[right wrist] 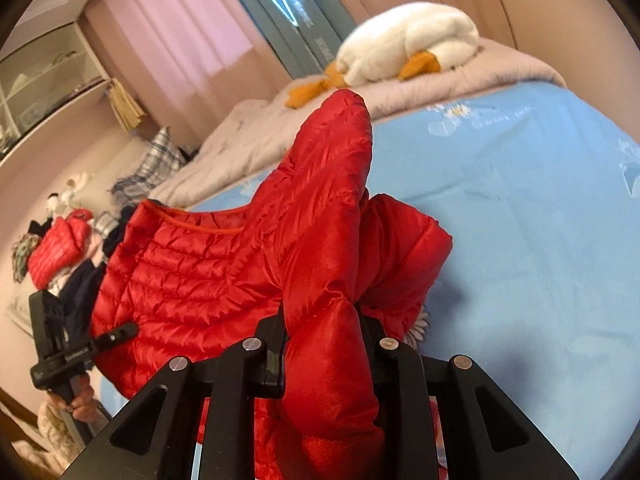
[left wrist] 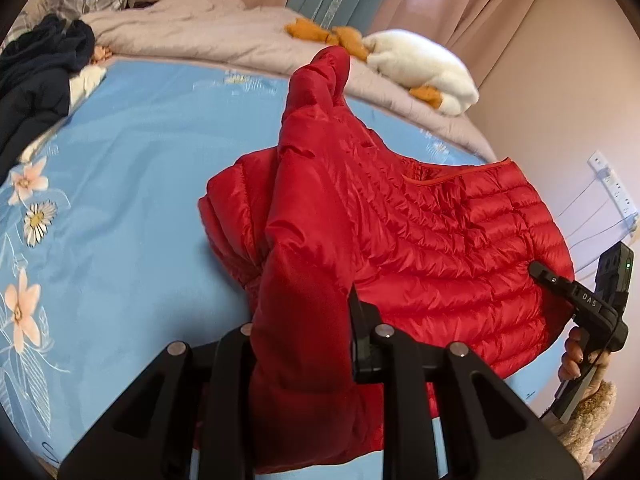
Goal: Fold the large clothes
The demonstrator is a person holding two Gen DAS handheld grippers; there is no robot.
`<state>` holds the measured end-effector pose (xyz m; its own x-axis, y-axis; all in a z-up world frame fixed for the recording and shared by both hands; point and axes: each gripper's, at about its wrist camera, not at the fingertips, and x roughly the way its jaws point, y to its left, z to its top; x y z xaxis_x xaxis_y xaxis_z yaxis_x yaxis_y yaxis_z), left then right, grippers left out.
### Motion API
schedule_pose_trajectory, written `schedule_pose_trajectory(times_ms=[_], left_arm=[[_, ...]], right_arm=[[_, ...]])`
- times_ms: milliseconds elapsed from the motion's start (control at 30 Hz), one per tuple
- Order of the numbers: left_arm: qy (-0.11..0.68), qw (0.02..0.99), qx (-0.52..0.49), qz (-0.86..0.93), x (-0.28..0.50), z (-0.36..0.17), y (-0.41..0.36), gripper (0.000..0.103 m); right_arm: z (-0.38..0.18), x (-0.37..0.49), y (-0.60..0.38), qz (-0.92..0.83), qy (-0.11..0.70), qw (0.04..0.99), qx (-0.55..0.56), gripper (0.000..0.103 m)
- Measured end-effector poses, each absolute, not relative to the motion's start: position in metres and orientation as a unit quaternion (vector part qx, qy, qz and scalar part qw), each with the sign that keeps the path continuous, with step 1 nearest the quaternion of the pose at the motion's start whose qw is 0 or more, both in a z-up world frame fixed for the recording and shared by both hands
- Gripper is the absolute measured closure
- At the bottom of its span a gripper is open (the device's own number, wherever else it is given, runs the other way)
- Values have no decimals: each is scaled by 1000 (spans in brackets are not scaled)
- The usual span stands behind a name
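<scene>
A red quilted down jacket [left wrist: 440, 240] lies on the blue flowered bedsheet [left wrist: 140, 180]. My left gripper [left wrist: 304, 344] is shut on a raised fold of the jacket, which stands up between its fingers. My right gripper [right wrist: 320, 344] is shut on another raised fold of the same jacket [right wrist: 192, 272]. The right gripper also shows at the right edge of the left wrist view [left wrist: 580, 300]. The left gripper shows at the lower left of the right wrist view [right wrist: 80, 348]. The fingertips of both are hidden by red fabric.
A beige quilt [left wrist: 224, 28] and a white plush duck [left wrist: 424, 68] lie along the far side of the bed. Dark clothes [left wrist: 36, 76] are piled at the left. A second red garment [right wrist: 60, 244] lies in a heap beyond the bed. A power strip [left wrist: 616, 188] hangs on the wall.
</scene>
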<state>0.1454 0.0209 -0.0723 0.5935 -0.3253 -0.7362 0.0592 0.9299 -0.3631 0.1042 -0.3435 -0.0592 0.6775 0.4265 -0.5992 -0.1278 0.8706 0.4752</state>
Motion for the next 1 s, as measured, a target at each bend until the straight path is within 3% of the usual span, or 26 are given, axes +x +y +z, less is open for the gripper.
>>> schedule_pose_trajectory(times_ms=[167, 267, 433, 500, 633, 700, 900, 1000], left_arm=[[461, 869, -154, -95, 147, -91, 22, 77], [464, 868, -152, -87, 144, -91, 20, 70], [464, 871, -146, -75, 135, -87, 20, 59], [460, 873, -147, -67, 132, -84, 23, 46], [441, 883, -153, -54, 119, -70, 31, 38], [428, 889, -153, -48, 111, -61, 35, 24], [381, 911, -148, -48, 84, -26, 32, 3], [355, 924, -139, -45, 70, -11, 26, 0]], right_arm=[[-74, 109, -344, 134, 399, 886, 196, 75], [-74, 107, -344, 120, 403, 886, 194, 67], [-69, 102, -350, 79, 411, 889, 186, 46], [-63, 96, -354, 65, 402, 895, 185, 36], [-44, 82, -360, 44, 371, 911, 174, 12], [-32, 71, -360, 34, 354, 920, 165, 6], [-7, 53, -352, 17, 319, 937, 141, 3], [4, 45, -341, 19, 302, 944, 131, 1]])
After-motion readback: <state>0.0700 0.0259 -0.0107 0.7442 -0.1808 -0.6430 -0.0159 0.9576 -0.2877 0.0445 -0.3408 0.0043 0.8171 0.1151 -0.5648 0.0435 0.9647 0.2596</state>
